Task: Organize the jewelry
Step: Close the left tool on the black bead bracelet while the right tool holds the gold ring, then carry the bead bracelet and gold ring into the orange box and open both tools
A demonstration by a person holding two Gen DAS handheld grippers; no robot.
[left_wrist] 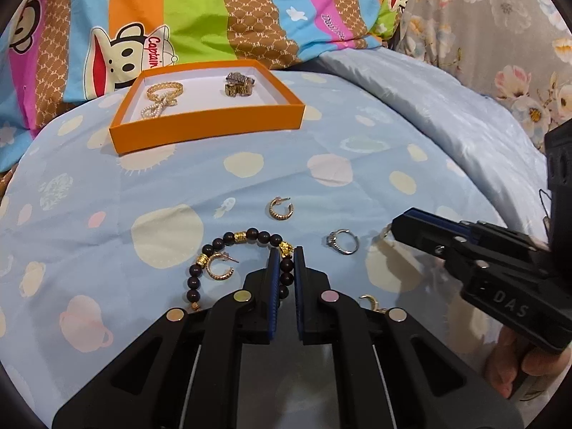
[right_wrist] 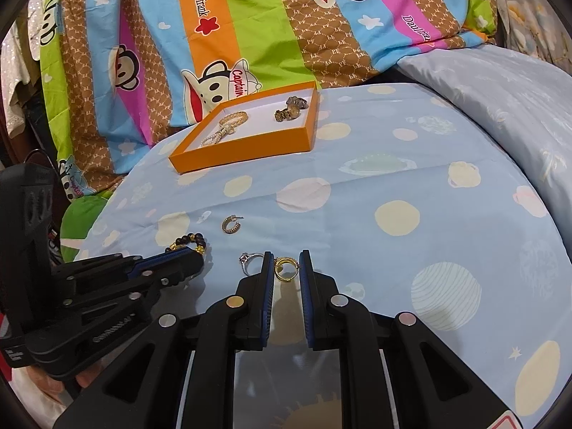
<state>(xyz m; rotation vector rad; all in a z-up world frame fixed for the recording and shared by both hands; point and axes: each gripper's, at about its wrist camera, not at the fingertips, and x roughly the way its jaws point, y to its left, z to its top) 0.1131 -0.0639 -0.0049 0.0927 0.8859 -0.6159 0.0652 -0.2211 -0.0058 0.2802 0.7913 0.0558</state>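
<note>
Bed (left_wrist: 107, 186), pale blue sheet printed with cream dots and planets; striped cartoon-monkey bedding behind.

Orange box (left_wrist: 211, 128), shallow, white-lined cardboard, far side of the sheet: holds a gold mesh bracelet (left_wrist: 165, 90), a strand of small pearls (left_wrist: 153, 110) and a gold-toned watch (left_wrist: 238, 84).

Beaded bracelet (left_wrist: 228, 241), dark round beads with gold spacers, lying near the camera. Left tongs (left_wrist: 286, 255) are closed on its right-hand run of beads.

Two gold ribbed half-hoop earrings: one (left_wrist: 221, 267) inside the bracelet's curve, one (left_wrist: 280, 209) apart, nearer the box.

Silver ring (left_wrist: 342, 241) with a stone setting, between the two tongs.

Small gold hoop earring (right_wrist: 286, 268): shown whole only in the right wrist view, between the pads of the right tongs (right_wrist: 286, 262), which stand narrowly apart; whether they press it cannot be told. The left wrist view shows only a glint of it at the tong tip.
</note>
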